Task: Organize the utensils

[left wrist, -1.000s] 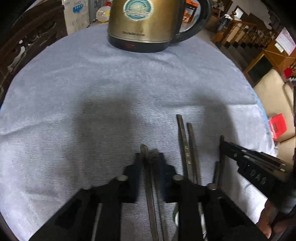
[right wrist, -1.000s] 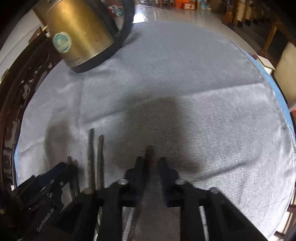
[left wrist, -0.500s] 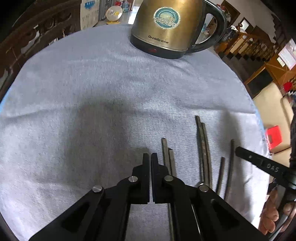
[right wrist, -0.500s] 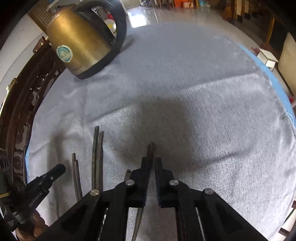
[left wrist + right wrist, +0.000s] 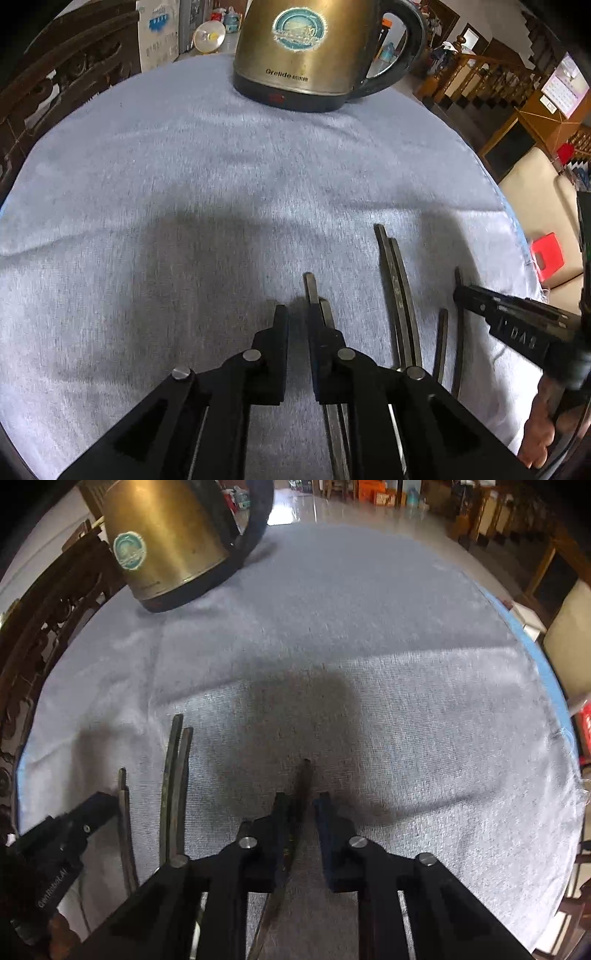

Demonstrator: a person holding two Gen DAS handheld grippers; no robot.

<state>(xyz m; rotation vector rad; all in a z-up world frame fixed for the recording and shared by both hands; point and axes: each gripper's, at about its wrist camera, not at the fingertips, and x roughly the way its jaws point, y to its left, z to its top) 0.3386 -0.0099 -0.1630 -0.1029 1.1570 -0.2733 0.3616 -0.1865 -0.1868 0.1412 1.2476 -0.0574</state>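
Grey cloth [image 5: 184, 184]; kettle [image 5: 310, 51] reads "Grelide"; left tool [image 5: 297, 325] parted, empty; right tool [image 5: 301, 808] parted around utensil [image 5: 303, 779].

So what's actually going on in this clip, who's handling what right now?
A person is lining up dark chopsticks in pairs on a grey cloth, with a brass kettle standing at the far side. The left gripper is open with a pair of chopsticks lying by its right finger. The right gripper is also open, over a single chopstick. Another pair lies between the two grippers.
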